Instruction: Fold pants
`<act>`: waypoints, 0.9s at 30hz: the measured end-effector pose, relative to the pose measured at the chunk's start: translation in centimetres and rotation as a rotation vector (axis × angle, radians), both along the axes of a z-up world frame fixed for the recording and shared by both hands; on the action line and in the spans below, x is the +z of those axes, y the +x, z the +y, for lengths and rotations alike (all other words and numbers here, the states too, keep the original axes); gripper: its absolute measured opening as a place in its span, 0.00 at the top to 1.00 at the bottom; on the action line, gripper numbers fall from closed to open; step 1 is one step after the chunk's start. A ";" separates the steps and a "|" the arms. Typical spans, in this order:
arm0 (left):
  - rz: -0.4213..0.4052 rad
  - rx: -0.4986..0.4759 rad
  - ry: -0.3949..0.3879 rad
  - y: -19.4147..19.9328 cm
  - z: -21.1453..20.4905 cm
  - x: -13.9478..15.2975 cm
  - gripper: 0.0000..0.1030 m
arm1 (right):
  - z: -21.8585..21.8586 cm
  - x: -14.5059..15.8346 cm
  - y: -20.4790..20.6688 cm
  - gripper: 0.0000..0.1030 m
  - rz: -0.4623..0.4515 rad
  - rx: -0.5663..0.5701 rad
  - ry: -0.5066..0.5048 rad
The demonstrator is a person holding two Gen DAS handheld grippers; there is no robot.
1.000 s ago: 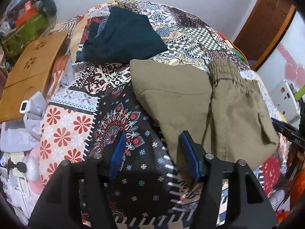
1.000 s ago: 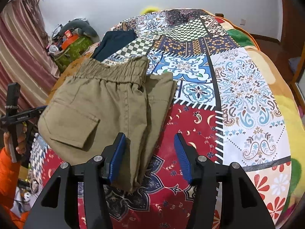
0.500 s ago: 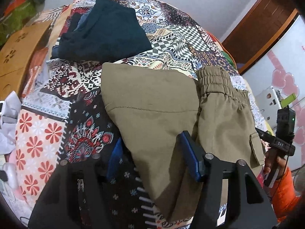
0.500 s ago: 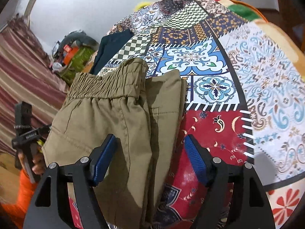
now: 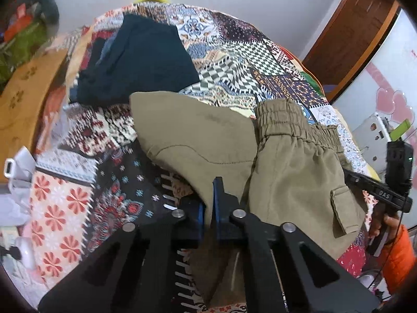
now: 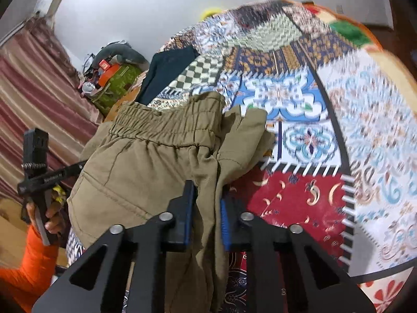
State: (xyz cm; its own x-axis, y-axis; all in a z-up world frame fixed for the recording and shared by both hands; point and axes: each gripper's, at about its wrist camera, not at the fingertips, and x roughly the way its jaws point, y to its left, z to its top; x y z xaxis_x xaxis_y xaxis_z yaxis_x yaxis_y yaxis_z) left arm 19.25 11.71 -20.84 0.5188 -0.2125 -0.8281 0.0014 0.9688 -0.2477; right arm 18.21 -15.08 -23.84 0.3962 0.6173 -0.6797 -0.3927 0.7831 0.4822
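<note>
Olive-green pants (image 5: 195, 140) lie folded on a patchwork bedspread (image 5: 234, 57), elastic waistband toward the far side. My left gripper (image 5: 207, 203) is shut on the near edge of the folded leg fabric, which bunches up between its blue pads. In the right wrist view the same pants (image 6: 146, 167) show a back pocket on the left. My right gripper (image 6: 207, 203) has its jaws closing on a thick fold of the pants' near edge, and its pads press the cloth. Each wrist view shows the other gripper in a hand with an orange sleeve (image 6: 28, 268).
A dark navy garment (image 5: 140, 60) lies folded beyond the pants on the bedspread (image 6: 299, 195). A wooden board (image 5: 23, 99) sits off the left side. A wooden door (image 5: 351, 26) stands at the far right, and a striped curtain (image 6: 31, 78) and a green bag (image 6: 117, 78) at the far left.
Both grippers have moved in over the pants' near edge and gone from wide open to clamped on the fabric. The cloth now lifts and bunches between the pads.
</note>
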 end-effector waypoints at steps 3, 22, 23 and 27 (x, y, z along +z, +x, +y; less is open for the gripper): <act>-0.037 -0.013 0.041 -0.1 0.0 1.3 0.97 | 0.2 1.2 -0.2 0.89 -0.044 0.003 -0.010; -0.240 0.029 0.197 3.0 2.4 9.9 0.98 | 4.9 8.8 5.0 0.91 -0.293 0.070 -0.027; -0.246 0.039 0.202 3.4 2.9 10.2 0.98 | 5.4 9.1 5.5 0.91 -0.303 0.075 -0.032; -0.254 0.066 0.226 5.5 5.0 11.0 0.98 | 7.6 10.1 7.6 0.91 -0.340 0.094 -0.043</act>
State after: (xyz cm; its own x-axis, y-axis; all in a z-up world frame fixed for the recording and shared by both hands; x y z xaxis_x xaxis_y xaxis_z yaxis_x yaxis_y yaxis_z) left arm 24.77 16.71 -9.86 0.7212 0.0022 -0.6927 -0.0289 0.9992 -0.0270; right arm 25.86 -7.45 -13.72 0.5468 0.6357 -0.5449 -0.5963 0.7525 0.2795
